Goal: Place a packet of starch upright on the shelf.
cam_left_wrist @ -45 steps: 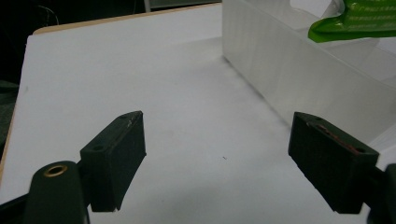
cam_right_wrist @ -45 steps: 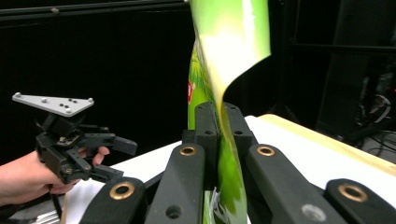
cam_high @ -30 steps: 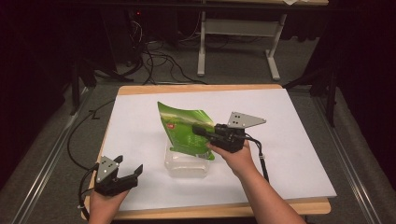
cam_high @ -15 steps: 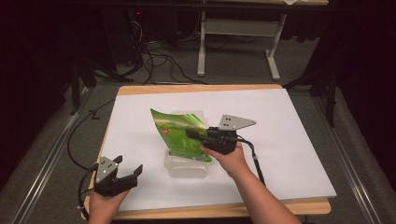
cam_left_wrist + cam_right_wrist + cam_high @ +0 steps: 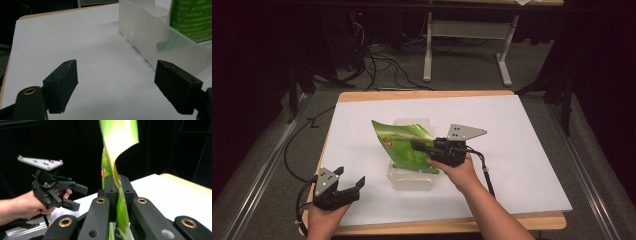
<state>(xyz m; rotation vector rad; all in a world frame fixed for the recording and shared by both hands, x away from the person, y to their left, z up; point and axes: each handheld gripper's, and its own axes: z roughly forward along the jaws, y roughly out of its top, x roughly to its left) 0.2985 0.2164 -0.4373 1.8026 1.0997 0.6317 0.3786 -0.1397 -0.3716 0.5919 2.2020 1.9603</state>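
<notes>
White paper covers the worktop [image 5: 522, 150], with dark floor and cables behind it. Near its middle the right gripper [image 5: 418, 146] is clamped on a green pouch [image 5: 404, 142], its jaws pinching the pouch's edge; in the right gripper view the foil [image 5: 117, 150] rises twisted from between the closed jaws. Under the pouch and just ahead of that gripper sits a clear tub [image 5: 409, 177]; the pouch's lower end seems to dip into it, though the glare makes that hard to judge. Well off to that gripper's left, at the near edge, the left gripper [image 5: 347, 179] rests with jaws spread and nothing between them, the tub wall [image 5: 160, 42] just beyond its right jaw.
</notes>
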